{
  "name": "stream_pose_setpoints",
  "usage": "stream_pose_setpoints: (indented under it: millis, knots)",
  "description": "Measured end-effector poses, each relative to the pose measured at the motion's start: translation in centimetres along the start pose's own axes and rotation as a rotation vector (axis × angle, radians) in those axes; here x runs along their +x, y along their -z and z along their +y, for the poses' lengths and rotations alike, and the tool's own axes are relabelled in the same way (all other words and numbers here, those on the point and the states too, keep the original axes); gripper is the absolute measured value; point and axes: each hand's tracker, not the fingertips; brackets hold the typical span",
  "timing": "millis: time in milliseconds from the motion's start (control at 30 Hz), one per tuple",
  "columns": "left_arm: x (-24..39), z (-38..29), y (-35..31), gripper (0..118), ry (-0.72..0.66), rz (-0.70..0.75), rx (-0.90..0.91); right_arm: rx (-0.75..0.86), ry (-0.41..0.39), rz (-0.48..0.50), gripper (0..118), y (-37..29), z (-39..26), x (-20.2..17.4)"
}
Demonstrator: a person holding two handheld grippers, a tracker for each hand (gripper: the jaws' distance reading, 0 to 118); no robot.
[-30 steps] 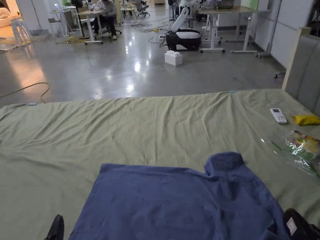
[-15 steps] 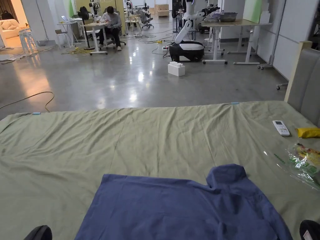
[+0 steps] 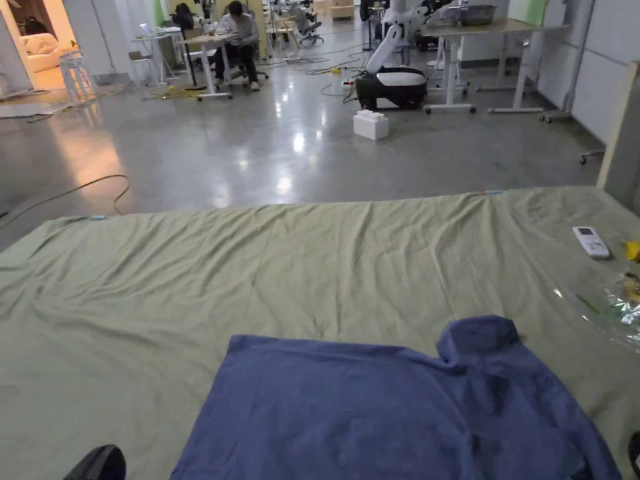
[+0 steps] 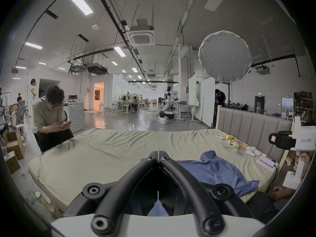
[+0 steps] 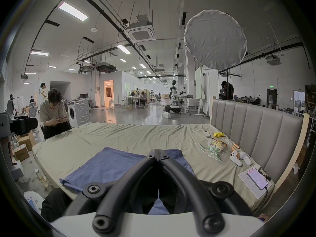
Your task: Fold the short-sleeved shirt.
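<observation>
One bed, covered by a wrinkled olive sheet, took up most of the head view; its far half lay bare and open, with polished floor beyond the far edge. The blue short-sleeved shirt lay flat at the near edge of the bed, collar toward the headboard side. The left gripper view added what the head view cropped: the padded headboard along the right side of the bed, and one sleeve reaching the near mattress edge. The right gripper view showed the opposite shirt hem also at the near edge, plus a phone on paper by the near headboard corner. A snack bag and a white remote sat near the headboard, well apart from the shirt.

Left gripper: jaws closed tip to tip, nothing between them, held above the shirt's near part. Right gripper: jaws likewise pressed together and empty, over the shirt. A seated person was beside the bed's far left corner.
</observation>
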Motion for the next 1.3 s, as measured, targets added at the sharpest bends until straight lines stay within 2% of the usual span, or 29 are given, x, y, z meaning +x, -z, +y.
stream_pose_setpoints:
  millis: [200,300,467,500,567,733,833,867,1000,1067,1133,1233,1300]
  knots:
    - [-2.1,-1.4,0.7,0,0.021,0.046,-0.103,-0.034,0.008,0.019,0,0.4,-0.8,0.1]
    - [-4.1,-2.9,1.4,2,-0.006,0.064,-0.163,-0.085,0.047,0.027,0,0.6,-1.6,0.1]
    - [-8.3,-7.7,5.0,47,-0.101,0.054,-0.376,-0.14,0.07,0.039,0,1.0,-2.8,-0.1]
    - [-8.8,-8.7,5.8,63,-0.114,0.054,-0.425,-0.147,0.07,0.039,0,1.0,-2.9,-0.1]
    - [-9.8,-11.3,7.5,70,-0.096,0.017,-0.515,-0.166,0.068,0.039,0,1.3,-3.1,-0.2]
    - [-10.7,-16.8,10.3,70,-0.015,-0.031,-0.676,-0.197,0.065,0.033,0,1.6,-3.5,-0.3]
    - [-11.8,-19.0,11.5,70,-0.123,-0.104,-0.694,-0.218,0.061,0.031,0,1.8,-3.8,-0.2]
    - [-12.1,-19.6,12.2,69,-0.136,-0.053,-0.736,-0.226,0.059,0.03,0,1.8,-3.8,-0.2]
    - [-12.5,-20.7,13.6,52,-0.196,-0.071,-0.812,-0.237,0.04,0.022,0,1.6,-3.9,0.0]
    - [-12.0,-20.7,14.0,43,-0.144,-0.064,-0.824,-0.244,0.042,0.013,0,1.6,-4.0,0.2]
    - [-12.0,-20.3,14.2,16,-0.12,-0.074,-0.831,-0.249,0.051,0.003,0,1.6,-4.2,0.5]
    - [-11.5,-19.7,14.8,10,-0.139,-0.093,-0.852,-0.27,0.049,-0.05,0,1.4,-4.5,1.4]
    - [-10.0,-19.9,15.0,10,-0.014,-0.074,-0.88,-0.288,0.032,-0.119,0,1.3,-4.9,2.5]
